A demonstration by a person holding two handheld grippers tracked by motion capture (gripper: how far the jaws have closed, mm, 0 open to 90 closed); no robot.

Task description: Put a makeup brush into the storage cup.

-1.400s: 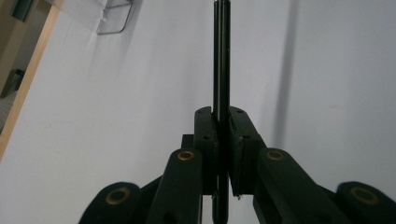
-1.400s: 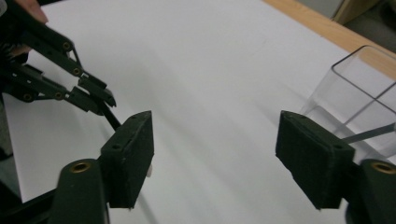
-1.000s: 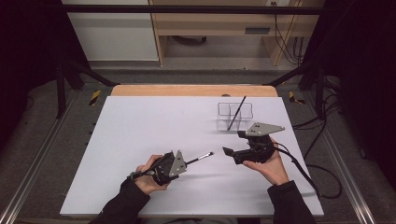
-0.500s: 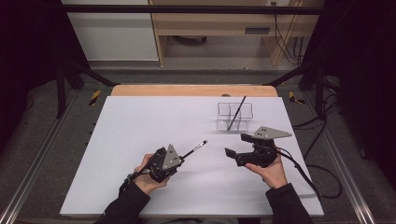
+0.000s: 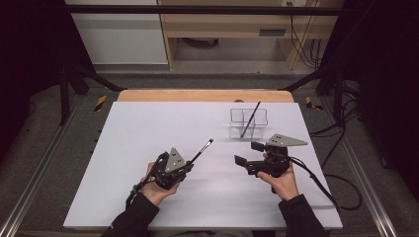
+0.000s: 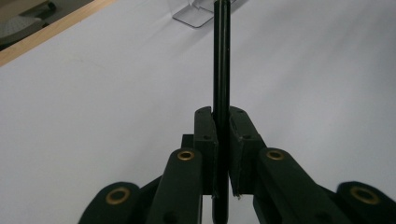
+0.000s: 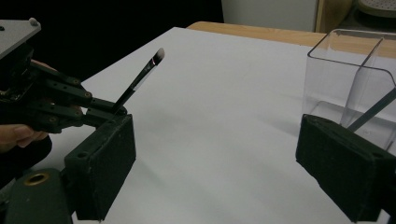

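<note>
The left gripper (image 5: pixel 190 165) pinches a black brush (image 5: pixel 202 149) by its handle, and since a second ago it has tipped the brush from lying nearly level to slanting up over the table (image 5: pixel 123 148), bristles toward the clear holder (image 5: pixel 248 123) (which already has one brush (image 5: pixel 251 118) leaning in it). The right gripper (image 5: pixel 249 154) has just been opening its jaws, nothing between them, and has drawn slightly back from the brush. The handover looks done; the left likely carries the brush to the holder.
</note>
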